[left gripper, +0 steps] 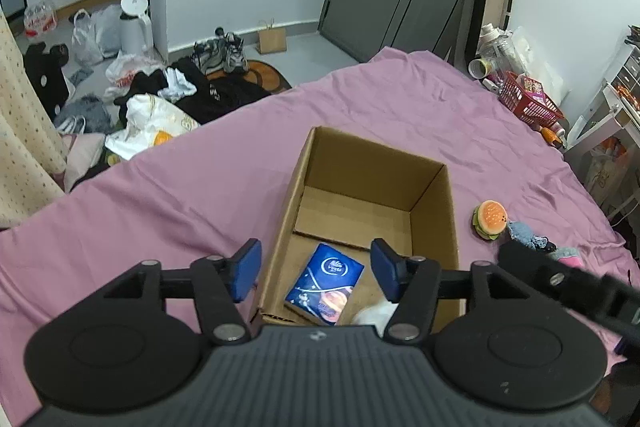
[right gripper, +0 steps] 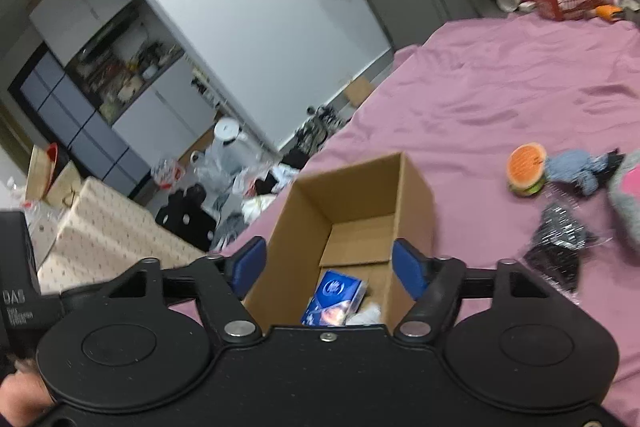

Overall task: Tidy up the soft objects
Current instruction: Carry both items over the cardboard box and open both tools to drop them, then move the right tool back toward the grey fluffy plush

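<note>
Cardboard box [left gripper: 372, 195] sits mid-bed on the purple sheet [left gripper: 180, 195], your left gripper [left gripper: 316, 275] spread wide and empty over its near end, where a blue tissue pack [left gripper: 325, 283] and something white [left gripper: 374, 313] already lie. Your right gripper [right gripper: 328, 269], tilted and blurred, is equally wide and holds nothing. Further right, on the sheet outside the box, wait the burger plush [right gripper: 527, 173], a blue knitted piece [right gripper: 576, 173], a grey-pink plush [right gripper: 628, 199] and a black packet [right gripper: 560, 251]. Reach across carelessly and you may knock the light box or scatter that cluster.
</note>
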